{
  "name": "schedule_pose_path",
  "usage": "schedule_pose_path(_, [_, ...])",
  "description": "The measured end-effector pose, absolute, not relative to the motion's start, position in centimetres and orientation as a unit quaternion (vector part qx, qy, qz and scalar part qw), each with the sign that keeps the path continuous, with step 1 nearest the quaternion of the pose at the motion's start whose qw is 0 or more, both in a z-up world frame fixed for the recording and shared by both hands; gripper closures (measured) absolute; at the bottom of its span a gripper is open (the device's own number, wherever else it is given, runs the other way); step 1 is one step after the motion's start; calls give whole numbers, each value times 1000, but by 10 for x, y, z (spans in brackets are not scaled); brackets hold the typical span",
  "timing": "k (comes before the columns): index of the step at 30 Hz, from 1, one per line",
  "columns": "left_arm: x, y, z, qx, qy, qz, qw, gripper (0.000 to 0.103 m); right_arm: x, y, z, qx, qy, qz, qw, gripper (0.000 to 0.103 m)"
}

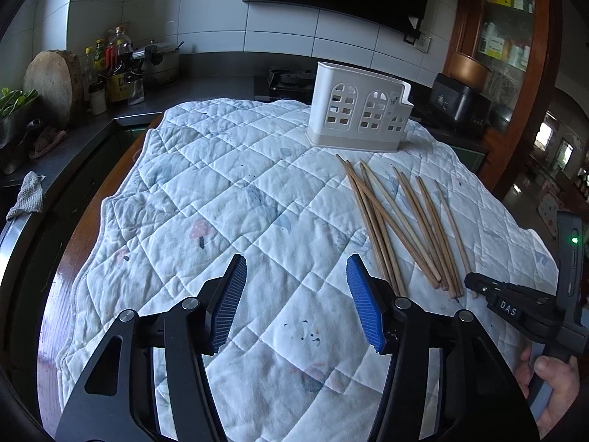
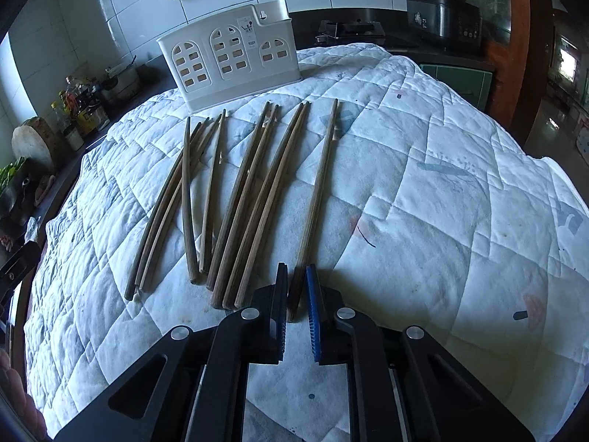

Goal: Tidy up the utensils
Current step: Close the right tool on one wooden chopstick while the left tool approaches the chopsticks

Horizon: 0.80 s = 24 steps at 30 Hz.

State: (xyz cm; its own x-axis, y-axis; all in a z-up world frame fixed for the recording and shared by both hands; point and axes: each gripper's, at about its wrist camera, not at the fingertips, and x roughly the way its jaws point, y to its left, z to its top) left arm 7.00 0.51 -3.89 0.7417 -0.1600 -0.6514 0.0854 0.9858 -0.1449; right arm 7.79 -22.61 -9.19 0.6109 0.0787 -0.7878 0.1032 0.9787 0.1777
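From my left wrist, my left gripper (image 1: 296,270) hovers with its jaws apart over the quilted cloth (image 1: 221,199) that covers the desk, nothing between them. The chopsticks (image 1: 401,221) lie fanned out to its right, in front of the white utensil holder (image 1: 359,110), which stands upright at the far side of the cloth. My right gripper (image 1: 475,281) sits at the near ends of the chopsticks.

From my right wrist, my right gripper (image 2: 296,287) is clamped on the near end of the rightmost chopstick (image 2: 316,191), which lies apart from the other chopsticks (image 2: 235,199). The holder (image 2: 228,59) stands beyond their far tips.
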Motion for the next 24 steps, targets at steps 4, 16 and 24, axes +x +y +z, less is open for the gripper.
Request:
schedule_pose_path(4, [71, -7, -41, -58, 365, -88, 925, 48, 76, -231, -92, 113, 439, -10, 891, 96])
schedule_pose_path(16, [88, -68, -53, -58, 406, -102, 906, 48, 57, -259, -84, 132, 413, -4, 901, 96])
schedule_pose_path(24, [114, -97, -71, -92, 437, -88, 890, 70, 45, -282, -86, 156, 408, 8, 899, 96])
